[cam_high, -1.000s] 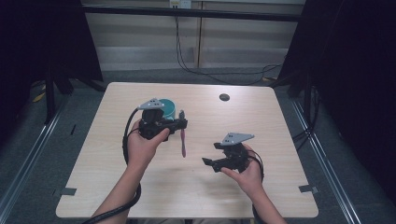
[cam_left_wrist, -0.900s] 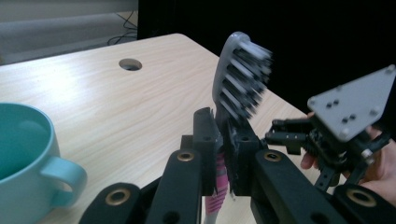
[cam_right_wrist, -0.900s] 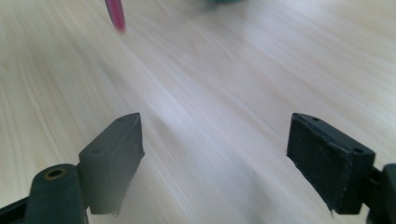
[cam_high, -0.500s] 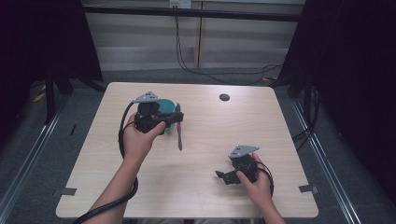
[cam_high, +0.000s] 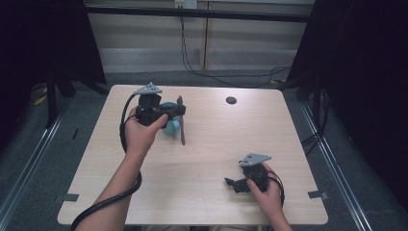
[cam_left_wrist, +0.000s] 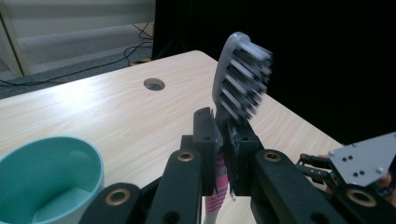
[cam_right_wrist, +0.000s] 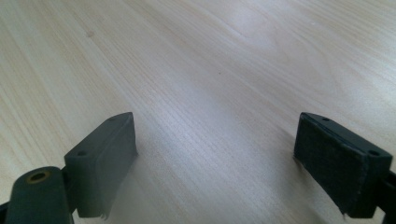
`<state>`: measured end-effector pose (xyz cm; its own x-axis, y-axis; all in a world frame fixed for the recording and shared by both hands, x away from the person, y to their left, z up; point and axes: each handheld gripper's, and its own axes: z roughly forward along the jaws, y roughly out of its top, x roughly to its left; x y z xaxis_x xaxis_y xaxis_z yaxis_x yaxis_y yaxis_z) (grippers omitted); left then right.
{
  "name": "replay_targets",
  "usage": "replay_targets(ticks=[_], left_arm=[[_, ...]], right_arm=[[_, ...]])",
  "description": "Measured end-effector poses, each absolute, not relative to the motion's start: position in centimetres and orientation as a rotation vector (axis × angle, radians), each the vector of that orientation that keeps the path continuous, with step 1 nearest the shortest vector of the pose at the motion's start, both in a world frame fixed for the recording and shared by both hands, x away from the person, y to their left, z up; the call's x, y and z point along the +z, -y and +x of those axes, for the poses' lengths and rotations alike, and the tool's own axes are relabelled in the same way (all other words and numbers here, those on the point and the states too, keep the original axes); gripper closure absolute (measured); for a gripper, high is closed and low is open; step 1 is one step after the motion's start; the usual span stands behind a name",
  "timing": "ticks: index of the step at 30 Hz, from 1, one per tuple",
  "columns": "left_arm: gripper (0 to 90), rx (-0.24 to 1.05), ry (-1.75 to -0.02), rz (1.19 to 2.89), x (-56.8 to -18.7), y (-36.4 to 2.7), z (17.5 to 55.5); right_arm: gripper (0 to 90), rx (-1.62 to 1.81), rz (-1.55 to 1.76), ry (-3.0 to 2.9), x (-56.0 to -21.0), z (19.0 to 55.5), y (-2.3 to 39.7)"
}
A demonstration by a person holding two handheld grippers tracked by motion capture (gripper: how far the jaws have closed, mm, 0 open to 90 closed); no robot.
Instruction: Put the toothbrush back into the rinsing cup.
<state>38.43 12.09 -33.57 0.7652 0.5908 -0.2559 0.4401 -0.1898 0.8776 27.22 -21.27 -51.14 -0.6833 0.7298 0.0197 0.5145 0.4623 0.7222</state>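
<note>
Left gripper (cam_high: 179, 111), clamped on the toothbrush (cam_left_wrist: 239, 70) seemingly just beside the teal cup (cam_left_wrist: 44, 175), needed lowering handle-first, gently.

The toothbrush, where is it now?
The toothbrush is clamped in the left tool, bristles up, over the table's far left part, just right of the teal cup.

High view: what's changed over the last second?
The left gripper, shut on the toothbrush, carried it toward the table's far side, up beside the teal cup. The right gripper drew back toward the person's near right corner and sank to the table; its jaws have just been opening, nothing between them. The cup stayed put, and the grip on the brush is unchanged.
</note>
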Motion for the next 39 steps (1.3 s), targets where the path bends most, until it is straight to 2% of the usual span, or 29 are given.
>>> replay_targets(ticks=[23, 39], left_arm=[[84.6, 0.226, -0.845, 1.779, -32.0, -13.3, 41.7], [84.6, 0.285, -0.883, 1.773, -32.6, -13.7, 43.7]], right_arm=[[12.5, 1.047, 1.062, -2.42, -51.2, 27.2, 21.3], [12.5, 1.047, 1.063, -2.42, -51.2, 27.2, 21.2]])
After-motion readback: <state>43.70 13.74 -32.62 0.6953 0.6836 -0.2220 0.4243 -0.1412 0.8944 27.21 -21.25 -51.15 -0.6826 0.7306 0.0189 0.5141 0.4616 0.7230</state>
